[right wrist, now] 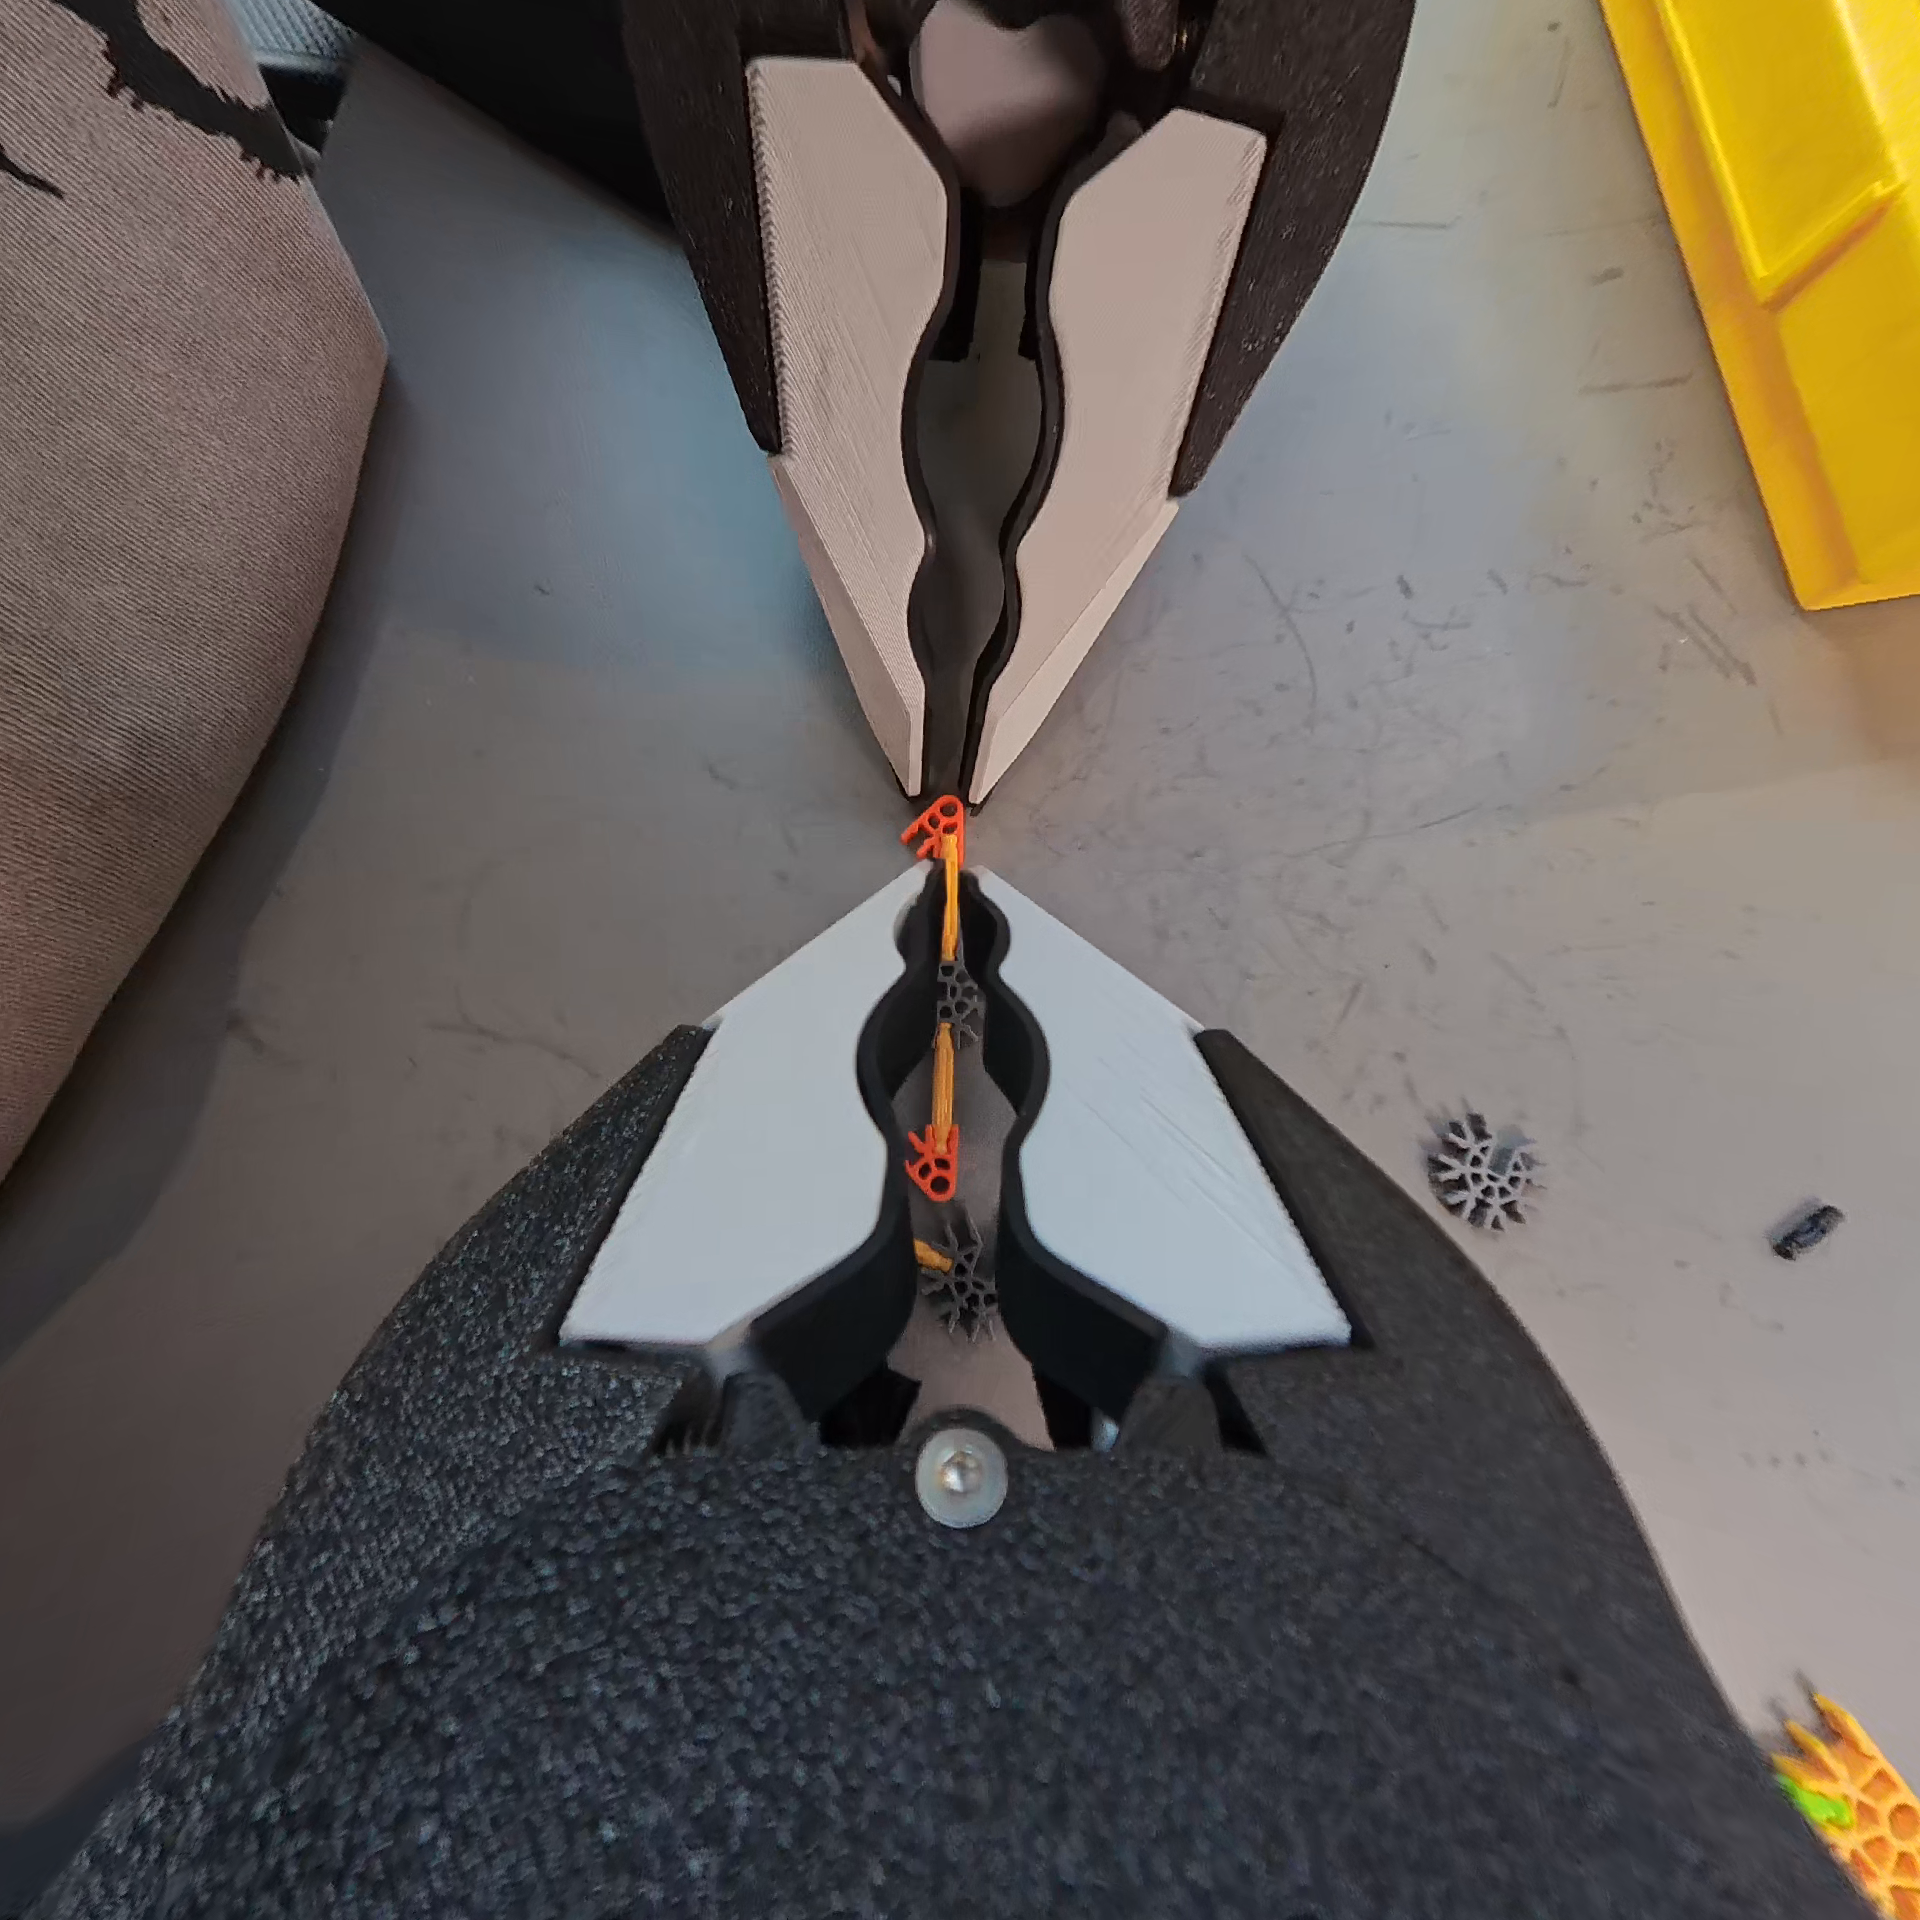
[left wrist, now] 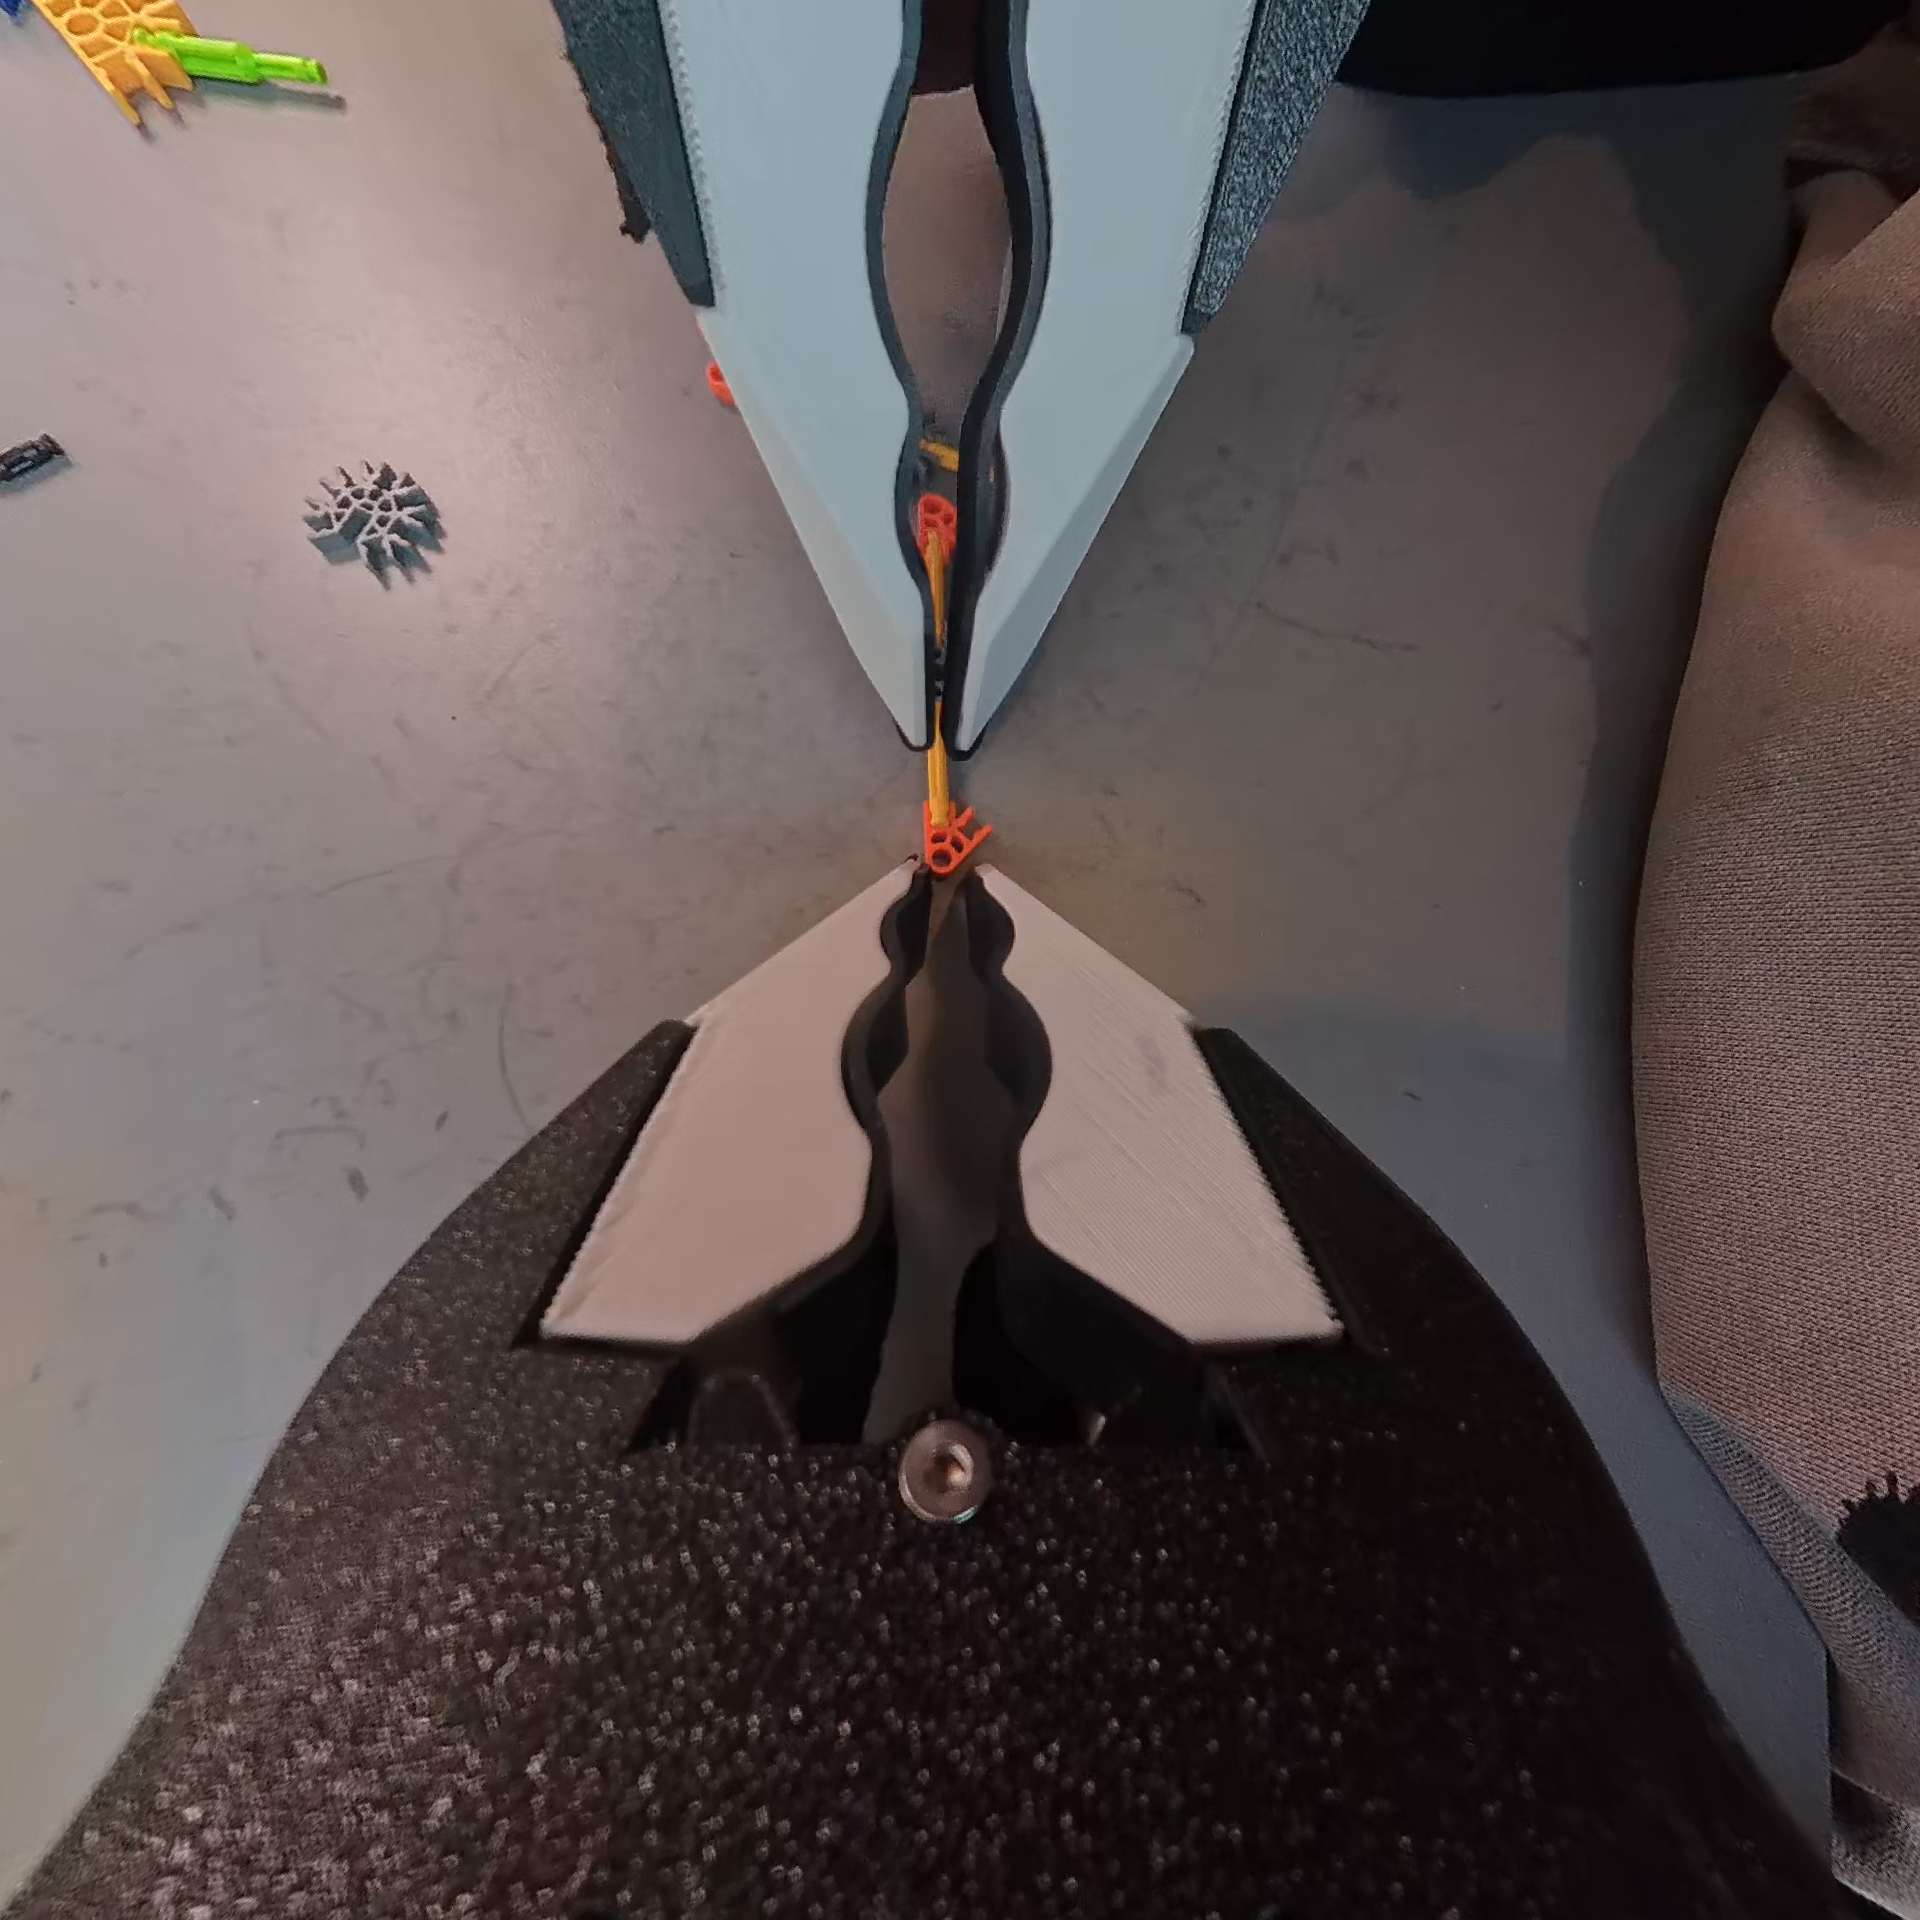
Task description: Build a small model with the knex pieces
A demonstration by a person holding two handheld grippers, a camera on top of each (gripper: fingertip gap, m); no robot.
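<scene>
An orange connector (left wrist: pixel 954 840) sits on the end of a thin yellow rod (left wrist: pixel 938 774), in the narrow gap where my two grippers meet tip to tip above the grey table (left wrist: pixel 364 883). My left gripper (left wrist: pixel 945 878) has its fingers drawn nearly together, the tips right at that connector; I cannot tell for certain whether they are pinching it or only touching it. My right gripper (right wrist: pixel 948 883) is pressed onto the rod, which runs back between the fingers (right wrist: pixel 790 1122) through a grey snowflake connector (right wrist: pixel 958 1000) to a second orange connector (right wrist: pixel 932 1166), with another grey snowflake (right wrist: pixel 961 1288) seen behind it through the gap. From the left wrist view the right gripper (left wrist: pixel 940 743) comes in from above, the rod leaving its tips. On the table to that side lie a loose grey snowflake piece (left wrist: pixel 376 520), a small black piece (left wrist: pixel 29 457) and, farther off, a yellow lattice piece (left wrist: pixel 120 47) with a green rod (left wrist: pixel 234 60) across it. In the right wrist view a yellow bin (right wrist: pixel 1808 312) stands at the far corner. Brownish-grey cloth (left wrist: pixel 1787 935) lies along the table's edge.
</scene>
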